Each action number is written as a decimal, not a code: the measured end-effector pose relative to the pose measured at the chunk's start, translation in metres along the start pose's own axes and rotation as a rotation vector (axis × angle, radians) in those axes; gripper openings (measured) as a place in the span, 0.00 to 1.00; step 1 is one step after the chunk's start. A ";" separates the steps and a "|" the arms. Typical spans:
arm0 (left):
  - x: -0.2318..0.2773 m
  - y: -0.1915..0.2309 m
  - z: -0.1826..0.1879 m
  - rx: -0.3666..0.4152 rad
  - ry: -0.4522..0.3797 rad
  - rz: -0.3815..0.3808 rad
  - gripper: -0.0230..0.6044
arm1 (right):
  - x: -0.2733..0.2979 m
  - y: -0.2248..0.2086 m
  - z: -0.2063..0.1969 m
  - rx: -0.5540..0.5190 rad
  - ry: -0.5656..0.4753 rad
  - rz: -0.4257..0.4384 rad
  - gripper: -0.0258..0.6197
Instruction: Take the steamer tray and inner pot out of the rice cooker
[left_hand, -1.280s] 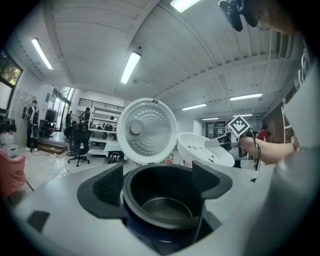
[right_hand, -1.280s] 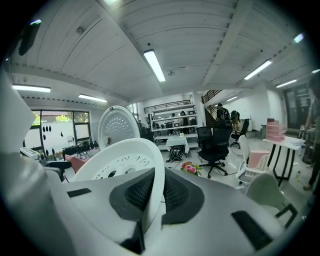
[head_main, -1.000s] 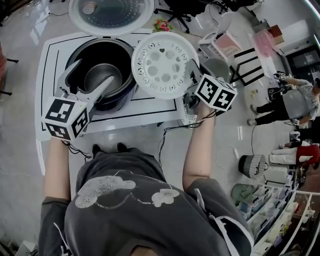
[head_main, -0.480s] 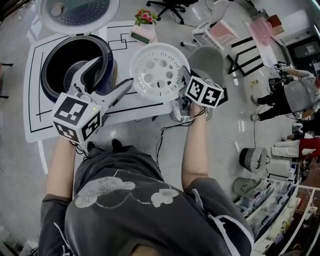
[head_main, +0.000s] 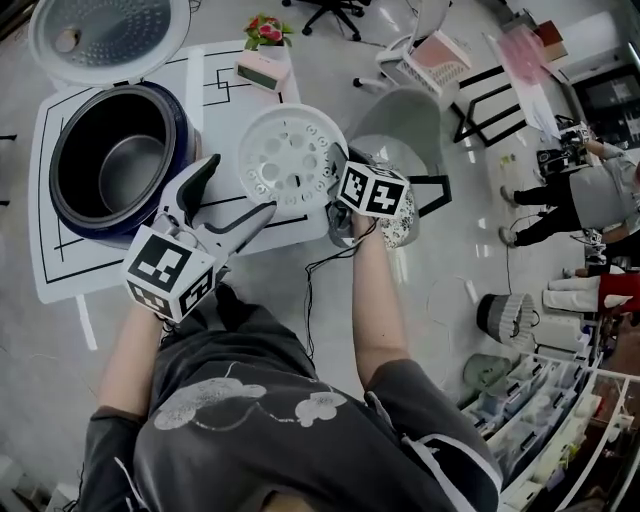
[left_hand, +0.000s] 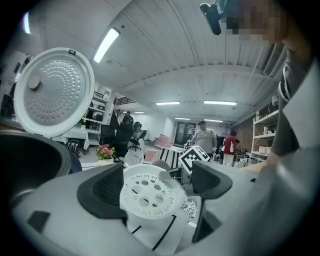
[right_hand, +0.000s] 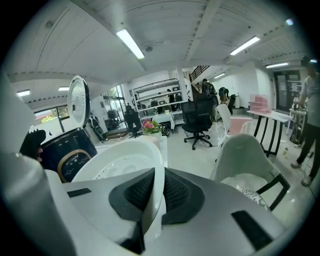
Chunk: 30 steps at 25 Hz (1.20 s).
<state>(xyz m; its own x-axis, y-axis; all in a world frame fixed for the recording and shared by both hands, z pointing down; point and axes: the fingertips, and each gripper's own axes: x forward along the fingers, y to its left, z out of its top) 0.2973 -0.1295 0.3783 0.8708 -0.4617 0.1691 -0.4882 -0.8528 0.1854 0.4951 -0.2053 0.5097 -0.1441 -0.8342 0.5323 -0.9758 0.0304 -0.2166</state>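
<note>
The white perforated steamer tray (head_main: 288, 158) hangs over the right part of the table, to the right of the rice cooker (head_main: 170, 105). My right gripper (head_main: 335, 182) is shut on the tray's right rim; in the right gripper view the pads pinch the tray's wall (right_hand: 150, 165). The metal inner pot (head_main: 130, 165) still sits inside the open cooker, whose lid (head_main: 105, 35) stands raised behind it. My left gripper (head_main: 232, 196) is open and empty, near the table's front edge between cooker and tray. The tray (left_hand: 147, 192) shows between its fingers, farther off.
The white table (head_main: 60, 270) carries black lines. A small box (head_main: 262, 70) and a flower pot (head_main: 262, 28) stand at its far edge. A grey chair (head_main: 400, 125) is just right of the table. People (head_main: 590, 195) stand far right.
The right gripper has carried the tray down and away from the cooker's rim, to the right. The left gripper has drawn back from the cooker opening toward the table's front edge.
</note>
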 end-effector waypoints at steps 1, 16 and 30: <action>0.004 0.001 -0.004 -0.010 0.000 0.004 0.71 | 0.007 -0.003 -0.004 0.000 0.007 0.000 0.11; 0.033 0.015 -0.076 -0.105 0.128 0.029 0.71 | 0.085 -0.011 -0.036 0.001 0.108 0.052 0.11; 0.031 0.019 -0.080 -0.127 0.142 0.052 0.71 | 0.092 -0.001 -0.062 -0.023 0.142 0.100 0.15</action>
<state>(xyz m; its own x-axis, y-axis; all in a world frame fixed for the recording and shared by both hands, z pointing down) 0.3101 -0.1406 0.4641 0.8314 -0.4577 0.3151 -0.5438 -0.7869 0.2918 0.4729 -0.2481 0.6102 -0.2612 -0.7400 0.6198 -0.9586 0.1232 -0.2568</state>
